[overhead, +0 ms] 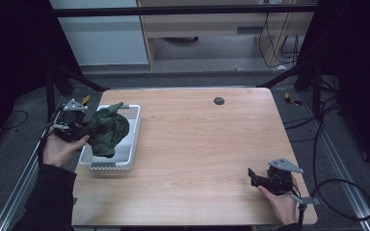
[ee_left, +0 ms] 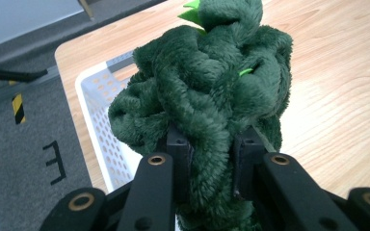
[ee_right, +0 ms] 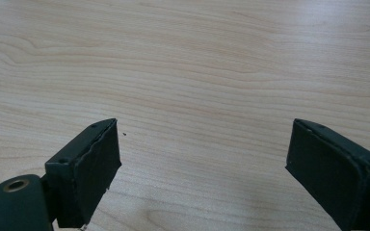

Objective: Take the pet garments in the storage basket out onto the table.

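Note:
A dark green plush toy [overhead: 108, 131] with light green bits hangs above the white perforated basket [overhead: 133, 139] at the table's left side. My left gripper [overhead: 87, 131] is shut on the toy; in the left gripper view both black jaws pinch the plush toy [ee_left: 207, 106] low on its folds, with my left gripper [ee_left: 211, 161] half buried in the fur. The basket [ee_left: 101, 115] lies below and behind it. My right gripper [overhead: 251, 176] rests low near the table's front right, held by a hand. In the right gripper view my right gripper [ee_right: 202, 154] stands open over bare wood.
A small dark round disc [overhead: 218, 101] lies on the wooden table [overhead: 197, 154] near its far edge. Cables [overhead: 337, 192] trail on the grey floor to the right. A metal rail [overhead: 19, 187] runs along the table's left side.

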Available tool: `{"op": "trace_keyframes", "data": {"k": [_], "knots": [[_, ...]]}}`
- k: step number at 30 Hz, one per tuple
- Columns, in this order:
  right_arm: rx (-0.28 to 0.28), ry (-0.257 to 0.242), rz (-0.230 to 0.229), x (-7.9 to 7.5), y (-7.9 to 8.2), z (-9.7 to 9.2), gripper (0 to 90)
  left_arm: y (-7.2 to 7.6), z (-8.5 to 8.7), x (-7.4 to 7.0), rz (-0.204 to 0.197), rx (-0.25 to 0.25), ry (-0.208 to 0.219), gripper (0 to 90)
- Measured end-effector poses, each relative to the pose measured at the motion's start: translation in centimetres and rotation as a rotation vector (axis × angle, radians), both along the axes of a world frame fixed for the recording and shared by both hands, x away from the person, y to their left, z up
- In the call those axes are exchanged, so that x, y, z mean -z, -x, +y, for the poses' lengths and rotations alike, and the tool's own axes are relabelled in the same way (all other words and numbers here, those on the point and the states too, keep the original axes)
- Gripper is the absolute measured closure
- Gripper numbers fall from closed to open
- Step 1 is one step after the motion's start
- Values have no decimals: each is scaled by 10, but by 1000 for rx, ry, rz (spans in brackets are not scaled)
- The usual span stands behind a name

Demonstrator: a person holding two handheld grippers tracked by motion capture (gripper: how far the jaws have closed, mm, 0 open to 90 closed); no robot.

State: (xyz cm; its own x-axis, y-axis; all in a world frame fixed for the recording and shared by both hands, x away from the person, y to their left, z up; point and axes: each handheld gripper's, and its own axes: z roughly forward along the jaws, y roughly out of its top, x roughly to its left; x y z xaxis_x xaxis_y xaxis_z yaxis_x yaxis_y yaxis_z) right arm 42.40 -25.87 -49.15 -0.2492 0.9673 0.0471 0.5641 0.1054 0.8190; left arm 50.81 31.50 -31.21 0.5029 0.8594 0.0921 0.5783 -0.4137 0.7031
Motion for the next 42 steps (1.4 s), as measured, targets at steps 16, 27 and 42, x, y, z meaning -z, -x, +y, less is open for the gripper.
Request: {"op": "trace_keyframes", "data": {"k": [16, 27, 42], "knots": [[-3, 1, -10, 0, 0, -1, 115, 10, -31, -23, -29, 99, -33, 740], [-7, 1, -5, 0, 0, 0, 115, 12, -57, -26, -20, 175, -44, 740], [-11, 4, -18, 0, 0, -1, 116, 8, -100, -25, -14, 277, -58, 740]]}}
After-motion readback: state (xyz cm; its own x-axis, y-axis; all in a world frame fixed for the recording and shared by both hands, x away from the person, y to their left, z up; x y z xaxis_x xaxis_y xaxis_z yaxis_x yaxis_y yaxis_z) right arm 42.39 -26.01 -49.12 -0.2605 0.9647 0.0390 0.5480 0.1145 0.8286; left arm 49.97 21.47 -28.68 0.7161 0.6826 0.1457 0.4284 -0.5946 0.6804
